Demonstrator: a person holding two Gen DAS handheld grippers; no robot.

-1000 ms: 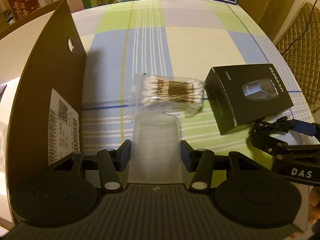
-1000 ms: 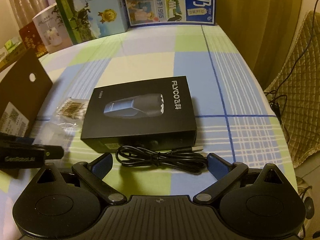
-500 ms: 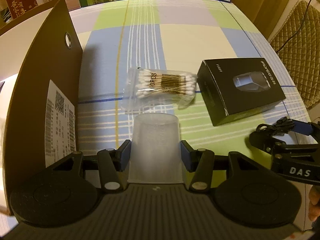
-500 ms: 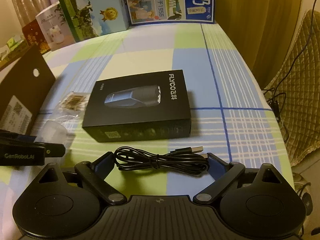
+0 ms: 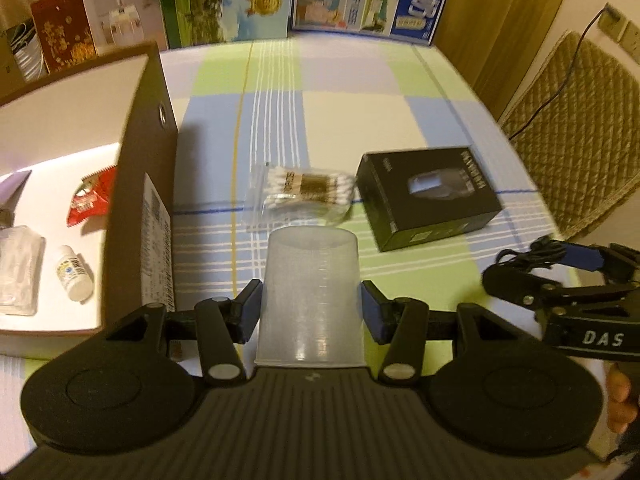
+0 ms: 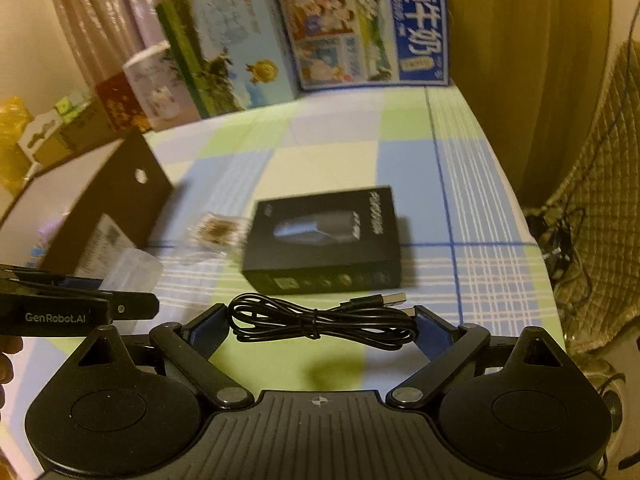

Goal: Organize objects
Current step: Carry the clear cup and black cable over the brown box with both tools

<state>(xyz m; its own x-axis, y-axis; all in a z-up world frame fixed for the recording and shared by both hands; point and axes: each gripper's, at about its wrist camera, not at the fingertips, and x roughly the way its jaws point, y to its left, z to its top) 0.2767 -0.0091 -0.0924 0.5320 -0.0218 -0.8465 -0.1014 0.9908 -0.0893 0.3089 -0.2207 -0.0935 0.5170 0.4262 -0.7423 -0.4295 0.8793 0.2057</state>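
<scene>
My left gripper (image 5: 311,306) is shut on a translucent plastic cup (image 5: 310,292), held bottom-forward above the table. My right gripper (image 6: 322,326) is shut on a coiled black USB cable (image 6: 320,320), lifted off the cloth. A bag of cotton swabs (image 5: 302,196) lies on the checked tablecloth ahead of the cup. A black shaver box (image 5: 430,196) lies to its right; it also shows in the right wrist view (image 6: 328,240). An open cardboard box (image 5: 136,184) stands at the left, holding a red packet (image 5: 90,200) and a small white bottle (image 5: 74,272).
Colourful cartons (image 5: 280,0) line the far edge of the table. A quilted chair (image 5: 580,140) stands off the right edge. The right gripper shows at the right of the left wrist view (image 5: 560,280).
Both grippers have risen and pulled back with the cup and the cable. The inside of the cardboard box has come into the left wrist view.
</scene>
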